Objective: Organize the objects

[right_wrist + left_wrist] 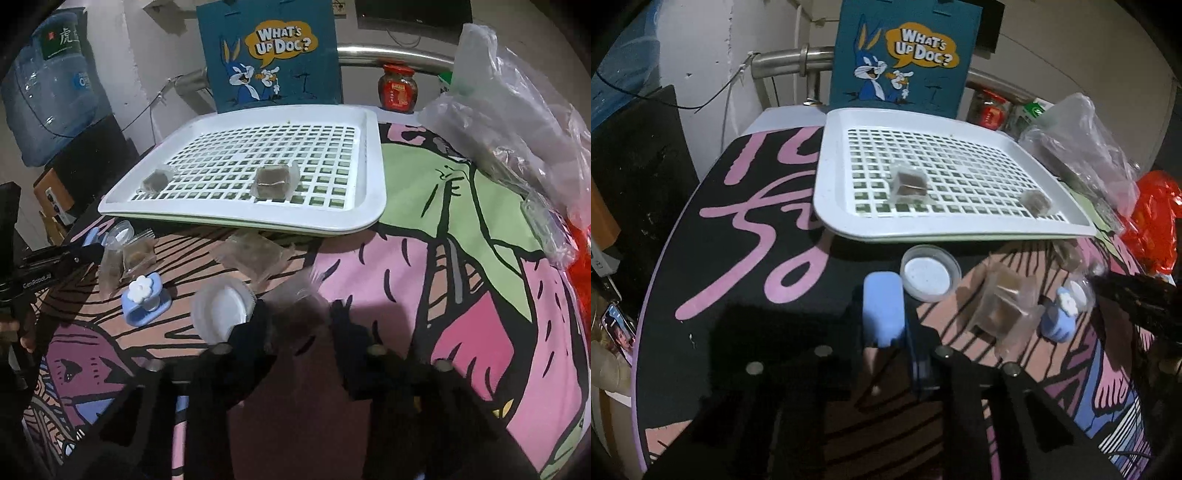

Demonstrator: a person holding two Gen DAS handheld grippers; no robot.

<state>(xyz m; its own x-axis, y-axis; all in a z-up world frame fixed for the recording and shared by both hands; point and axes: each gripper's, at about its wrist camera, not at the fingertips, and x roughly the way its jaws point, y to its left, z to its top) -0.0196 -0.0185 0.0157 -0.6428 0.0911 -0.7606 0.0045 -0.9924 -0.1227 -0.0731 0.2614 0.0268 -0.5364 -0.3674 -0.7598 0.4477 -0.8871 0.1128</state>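
A white slotted tray (827,184) (373,184) sits on the patterned table and holds two wrapped brown cubes (909,181) (1036,201), which also show in the right wrist view (272,181) (156,181). My left gripper (901,328) holds a blue clip (883,308) just before a small round lid (930,273). A wrapped cube (1003,310) and a blue flower clip (1062,314) lie to its right. My right gripper (299,317) is shut on a clear-wrapped brown cube (295,301), blurred, beside a white lid (221,314).
A crumpled clear plastic bag (517,122) and red wrapper (1156,218) lie at the table's right. A blue cartoon sign (269,55) and a red jar (398,88) stand behind the tray. Another wrapped packet (255,254) lies before the tray.
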